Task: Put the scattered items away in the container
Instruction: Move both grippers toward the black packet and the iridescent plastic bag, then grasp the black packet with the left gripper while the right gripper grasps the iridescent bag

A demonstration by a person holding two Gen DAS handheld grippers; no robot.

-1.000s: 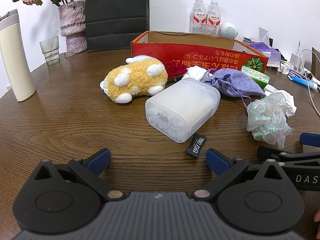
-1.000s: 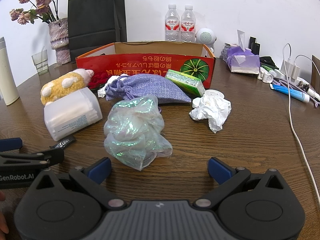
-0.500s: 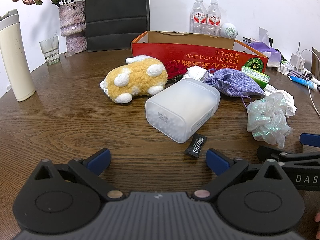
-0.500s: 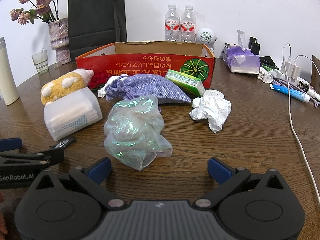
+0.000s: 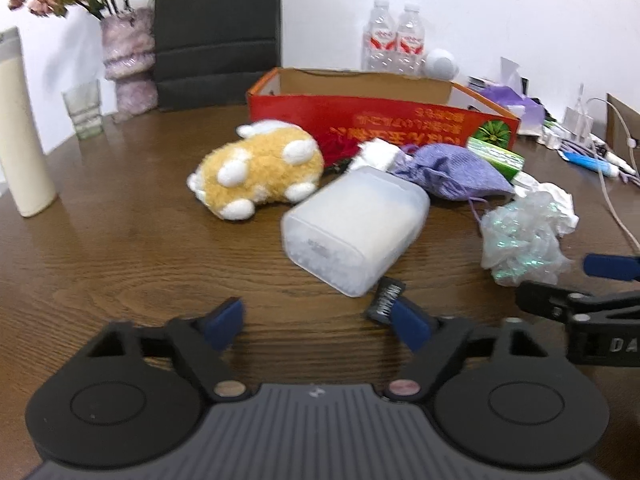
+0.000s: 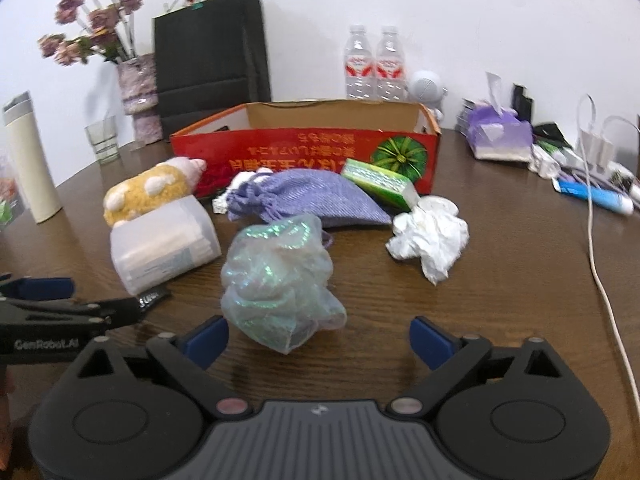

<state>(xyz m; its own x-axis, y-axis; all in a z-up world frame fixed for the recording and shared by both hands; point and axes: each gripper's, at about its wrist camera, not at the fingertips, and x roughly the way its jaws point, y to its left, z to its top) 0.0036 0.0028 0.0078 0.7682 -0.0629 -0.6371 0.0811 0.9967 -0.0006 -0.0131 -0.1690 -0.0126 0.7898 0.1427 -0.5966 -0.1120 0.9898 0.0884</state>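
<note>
A red cardboard box [image 5: 376,116] stands open at the back, also in the right wrist view [image 6: 304,148]. In front lie a yellow plush toy [image 5: 256,172], a frosted plastic tub [image 5: 356,228], a purple drawstring pouch [image 6: 304,196], an iridescent plastic bag [image 6: 276,280], crumpled white paper [image 6: 432,236], a green packet [image 6: 380,182] and a small black sachet [image 5: 386,300]. My left gripper [image 5: 320,320] is open, its right finger beside the sachet. My right gripper [image 6: 320,336] is open just before the iridescent bag.
A cream flask [image 5: 20,132], a glass [image 5: 84,108], a vase of flowers [image 5: 128,68] and a black paper bag [image 5: 216,28] stand at the back left. Two water bottles [image 6: 376,68], a tissue pack [image 6: 500,136] and a white cable [image 6: 600,260] are at the right.
Both grippers have moved forward toward the items. The left gripper's right finger is now beside the sachet, and the iridescent bag is closer to the right gripper.
</note>
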